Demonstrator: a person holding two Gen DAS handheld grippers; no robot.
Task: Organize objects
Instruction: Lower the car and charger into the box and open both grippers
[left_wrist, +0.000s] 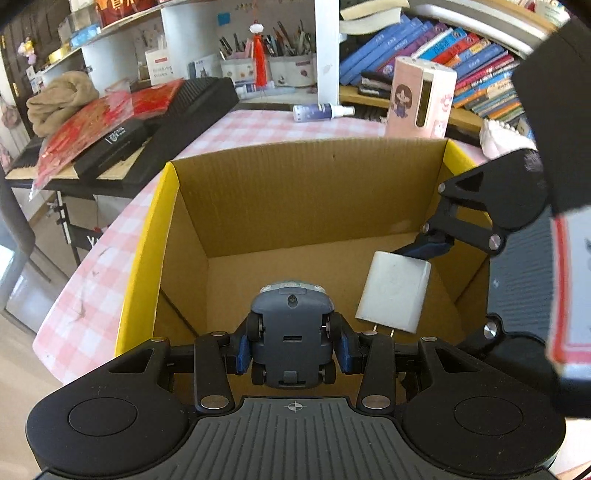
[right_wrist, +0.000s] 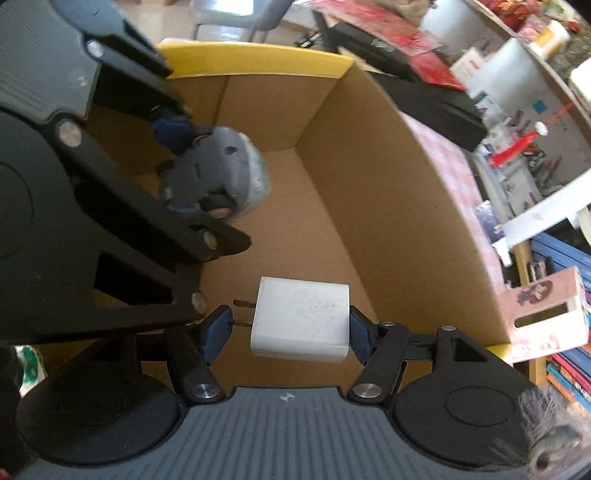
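Note:
An open cardboard box (left_wrist: 306, 192) with a yellow rim lies under both grippers, and its floor is bare. My left gripper (left_wrist: 293, 347) is shut on a grey toy car (left_wrist: 291, 314), held belly up with its wheels against the blue pads, low inside the box. In the right wrist view my right gripper (right_wrist: 288, 336) is shut on a white charger plug (right_wrist: 301, 317); one pad presses the prongs, the other the body. The charger (left_wrist: 395, 291) hangs just right of the car, above the box floor. The toy car (right_wrist: 221, 170) shows at upper left in the right wrist view.
The box stands on a pink checked tablecloth (left_wrist: 258, 125). Behind it are a pink carton with a cartoon girl (left_wrist: 417, 99), a lying spray bottle (left_wrist: 321, 110) and shelves of books (left_wrist: 461, 62). A black keyboard (left_wrist: 177, 114) with red packets lies to the left.

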